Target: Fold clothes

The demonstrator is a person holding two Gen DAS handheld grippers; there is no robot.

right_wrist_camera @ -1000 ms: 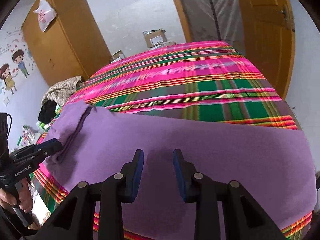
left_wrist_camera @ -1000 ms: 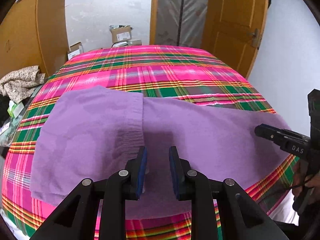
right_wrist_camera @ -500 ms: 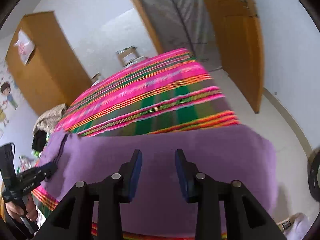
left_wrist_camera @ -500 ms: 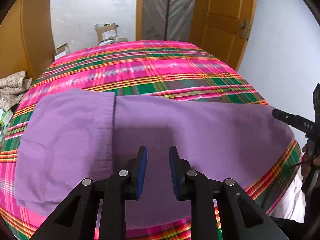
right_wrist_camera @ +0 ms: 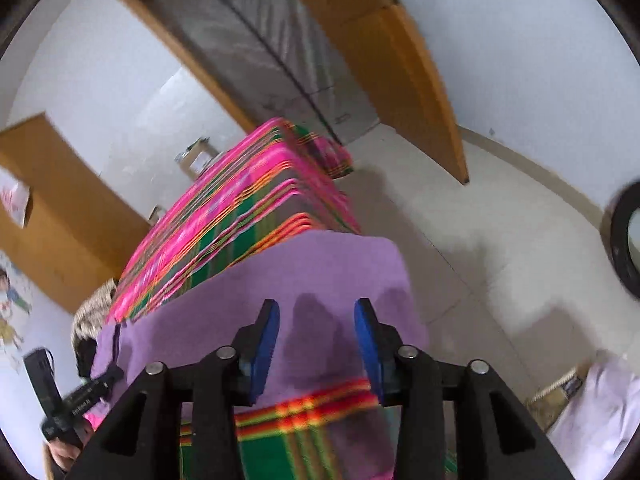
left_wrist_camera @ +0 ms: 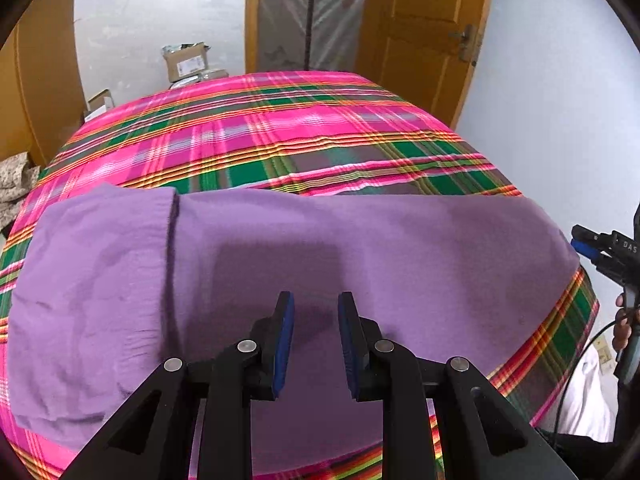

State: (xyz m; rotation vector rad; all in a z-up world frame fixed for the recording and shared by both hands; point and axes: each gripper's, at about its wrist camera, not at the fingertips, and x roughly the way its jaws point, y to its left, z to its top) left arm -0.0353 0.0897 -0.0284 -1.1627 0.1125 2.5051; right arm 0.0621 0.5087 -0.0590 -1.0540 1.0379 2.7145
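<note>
Both my grippers hung empty over the soft, limp purple garment [left_wrist_camera: 360, 248]: left gripper [left_wrist_camera: 316, 340] narrow, right gripper [right_wrist_camera: 316, 344] just widening; I judged its right edge the hold.

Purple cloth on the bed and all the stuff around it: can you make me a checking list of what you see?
Surface: bed with pink and green plaid cover.
Job's things: purple garment lies spread across the near part of the bed; one end is folded over on the left side.
Clutter: cardboard boxes beyond the bed; patterned fabric pile beside it.
Grippers: left gripper hangs over the garment, jaws apart, nothing between them. Right gripper is at the garment's other end; its jaws have just been opening and hold nothing.
Cables: thin dark cable hangs by the right gripper's handle.
Surroundings: wooden door, pale walls, wooden wardrobe, tiled floor.
</note>
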